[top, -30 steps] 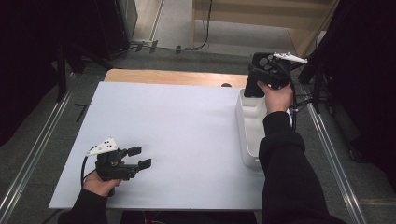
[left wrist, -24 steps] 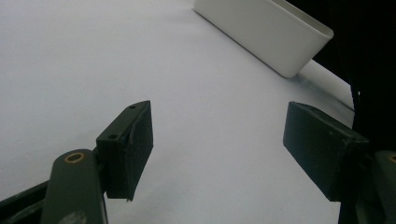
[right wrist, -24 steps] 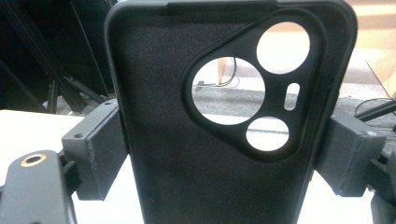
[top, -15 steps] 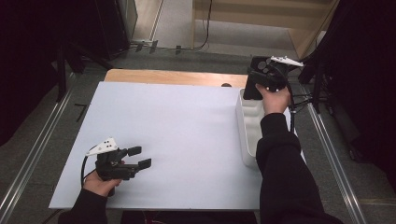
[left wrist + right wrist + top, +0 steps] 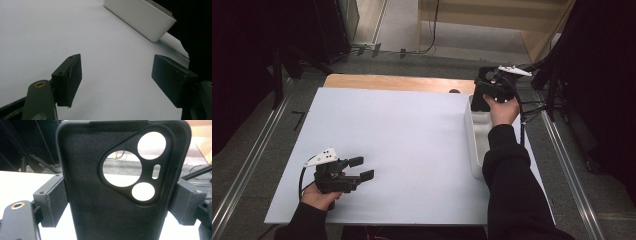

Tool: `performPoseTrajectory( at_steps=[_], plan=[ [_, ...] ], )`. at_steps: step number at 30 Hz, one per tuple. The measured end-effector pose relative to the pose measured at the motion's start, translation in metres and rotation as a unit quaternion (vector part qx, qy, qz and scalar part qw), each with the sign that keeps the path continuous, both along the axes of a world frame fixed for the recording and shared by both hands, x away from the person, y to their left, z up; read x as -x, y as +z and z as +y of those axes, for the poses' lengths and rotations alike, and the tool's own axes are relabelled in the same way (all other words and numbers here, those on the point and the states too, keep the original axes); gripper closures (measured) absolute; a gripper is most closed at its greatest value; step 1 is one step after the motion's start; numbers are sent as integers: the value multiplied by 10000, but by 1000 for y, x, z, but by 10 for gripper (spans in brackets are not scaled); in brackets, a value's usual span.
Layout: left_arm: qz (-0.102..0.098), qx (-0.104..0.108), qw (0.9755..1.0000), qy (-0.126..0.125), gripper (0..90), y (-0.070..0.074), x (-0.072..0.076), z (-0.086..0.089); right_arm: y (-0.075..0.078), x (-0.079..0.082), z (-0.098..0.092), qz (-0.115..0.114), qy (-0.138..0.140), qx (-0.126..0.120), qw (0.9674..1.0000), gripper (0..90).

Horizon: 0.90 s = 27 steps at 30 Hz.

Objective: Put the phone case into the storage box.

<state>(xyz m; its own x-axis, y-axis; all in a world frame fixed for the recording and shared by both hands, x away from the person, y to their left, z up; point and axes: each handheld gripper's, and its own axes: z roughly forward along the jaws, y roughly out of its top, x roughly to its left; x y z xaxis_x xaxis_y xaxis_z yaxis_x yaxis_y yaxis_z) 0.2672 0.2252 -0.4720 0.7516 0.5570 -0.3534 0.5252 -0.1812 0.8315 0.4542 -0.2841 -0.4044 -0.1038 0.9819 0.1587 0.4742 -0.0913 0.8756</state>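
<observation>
Phone case (image 5: 117, 195) clamped upright in right gripper (image 5: 492, 90) over far end of white bin (image 5: 473, 145), left gripper (image 5: 360, 169) wide open, empty, near left on table (image 5: 402, 130).

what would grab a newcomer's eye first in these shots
First, the black phone case clamped upright between the right gripper's pads, with big round camera cutouts showing the floor behind. From above, that gripper hangs over the far end of the long white tray at the table's right edge. The left gripper rests open and empty on the white tabletop, near the front left.
</observation>
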Motion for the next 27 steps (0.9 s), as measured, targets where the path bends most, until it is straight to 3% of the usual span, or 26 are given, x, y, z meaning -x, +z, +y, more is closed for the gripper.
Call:
performPoseTrajectory(
  at_steps=[27],
  plan=[
    [-17, -32, 10000, -40, 242, 0, 0, 0, -30, -5, 2, 234, -57, 69, 9997, 123]
  ],
)
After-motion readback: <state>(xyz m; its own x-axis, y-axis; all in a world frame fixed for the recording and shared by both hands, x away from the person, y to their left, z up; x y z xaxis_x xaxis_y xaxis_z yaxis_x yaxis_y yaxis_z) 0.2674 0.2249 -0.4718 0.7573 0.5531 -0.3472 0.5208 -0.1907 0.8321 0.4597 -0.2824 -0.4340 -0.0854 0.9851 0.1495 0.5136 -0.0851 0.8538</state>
